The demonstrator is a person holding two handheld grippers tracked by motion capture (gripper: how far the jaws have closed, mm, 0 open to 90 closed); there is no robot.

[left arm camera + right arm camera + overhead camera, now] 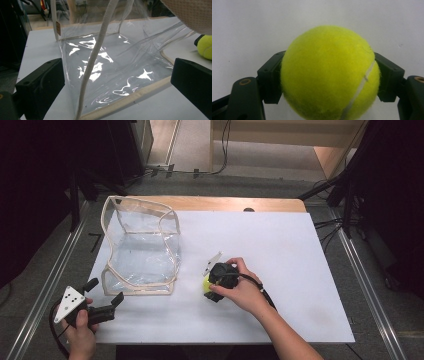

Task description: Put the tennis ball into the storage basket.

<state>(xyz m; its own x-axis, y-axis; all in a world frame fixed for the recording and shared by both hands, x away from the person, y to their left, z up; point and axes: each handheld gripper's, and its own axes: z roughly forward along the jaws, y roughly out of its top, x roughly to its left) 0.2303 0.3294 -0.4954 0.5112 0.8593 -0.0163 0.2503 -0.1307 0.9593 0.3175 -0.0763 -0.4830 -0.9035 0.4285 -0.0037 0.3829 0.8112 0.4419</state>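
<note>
Both jaws of the right gripper (329, 75) squeeze the ball (329, 72) on the white table (280, 250), just beside the clear bag (142, 245). Left gripper (107, 297) jaws are apart, near the bag's edge.

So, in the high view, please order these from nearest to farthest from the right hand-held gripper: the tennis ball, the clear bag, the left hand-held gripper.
1. Tennis ball: between the jaws of the right hand-held gripper, which press on it.
2. Clear bag: to its left, standing open on the white sheet.
3. Left hand-held gripper: farthest, at the sheet's near left corner.
</note>
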